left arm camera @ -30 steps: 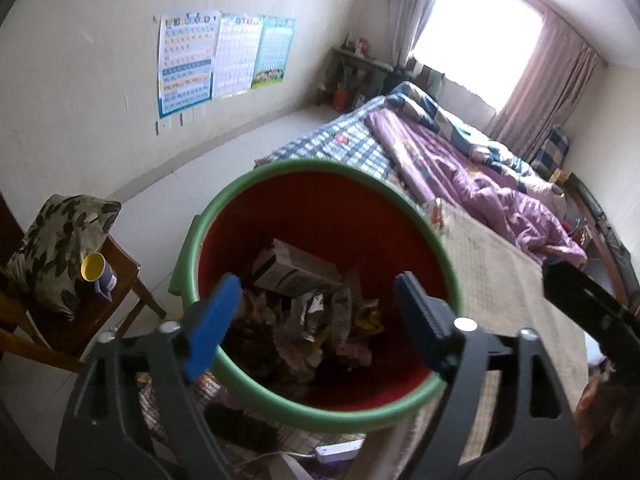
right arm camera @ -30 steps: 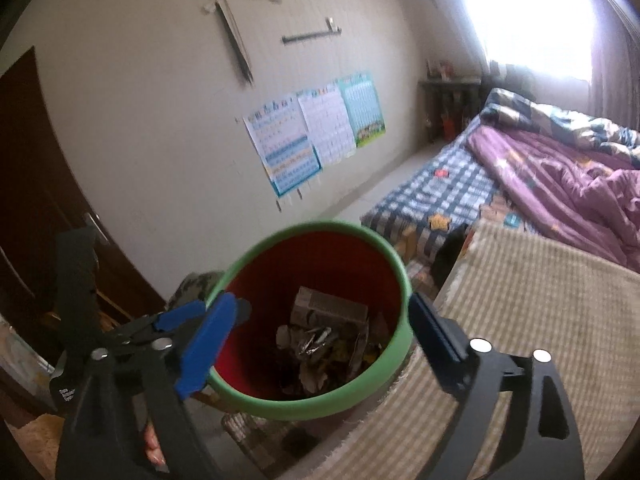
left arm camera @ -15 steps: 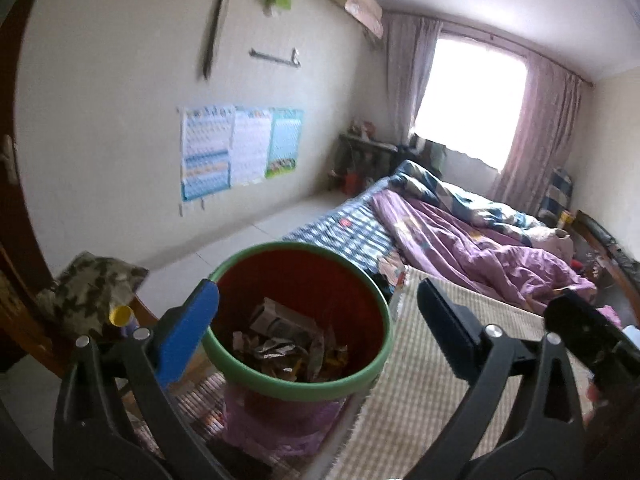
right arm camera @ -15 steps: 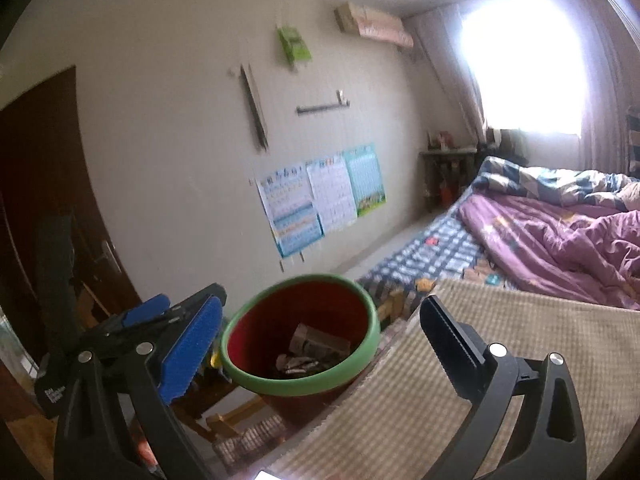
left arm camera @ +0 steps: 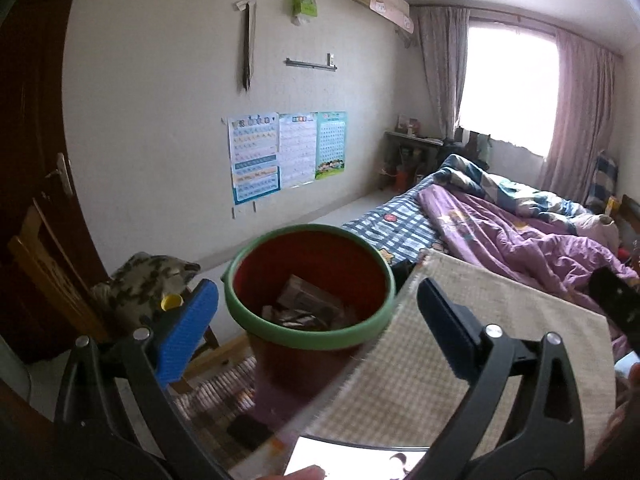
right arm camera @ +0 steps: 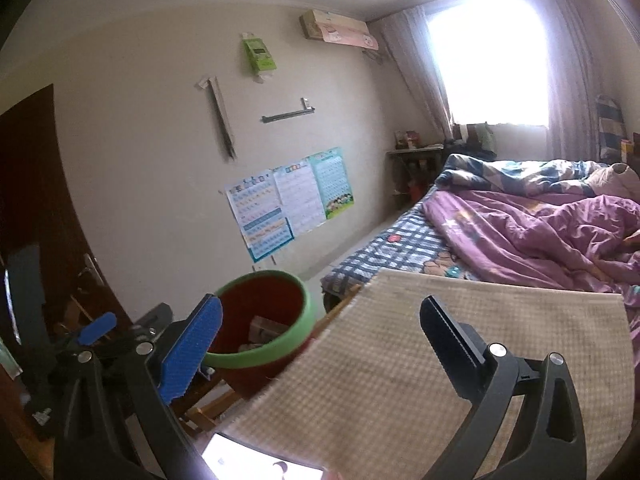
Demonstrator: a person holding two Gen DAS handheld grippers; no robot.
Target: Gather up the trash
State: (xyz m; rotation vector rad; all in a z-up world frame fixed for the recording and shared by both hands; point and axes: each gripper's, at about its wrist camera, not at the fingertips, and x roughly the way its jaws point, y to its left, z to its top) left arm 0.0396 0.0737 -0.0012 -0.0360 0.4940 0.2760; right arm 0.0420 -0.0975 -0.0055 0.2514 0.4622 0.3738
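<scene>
Looks like a between-drops moment in the trash run: both grippers are empty and hanging a bit short of the bin, so my guess is the next job is finding another piece of rubbish. Nothing loose to grab is obvious on the mat in either view, so whoever's holding these probably has to look around the bed or the floor first.

Going left to right in the left wrist view: a dark wooden door, then a wooden chair with a soft leaf-print cushion and a small yellow cap showing next to it. The left gripper has its jaws spread about as wide as they go, blue ribbed pad on one side, dark pad on the other, nothing between them.

The bin sits just beyond it, round, smooth plastic, red walls with a thick green rim, standing right at the edge of the mat. Inside is crumpled paper and what looks like a small cardboard box, so some of the collecting is already done.

The mat is a stiff, flat woven thing, beige with a fine check. Further right is the bed, with a plaid sheet and a rumpled purple quilt, soft and full of folds.

Right gripper is the same story: jaws fully apart, holding nothing, hovering over the mat with the bin off to its left.
</scene>
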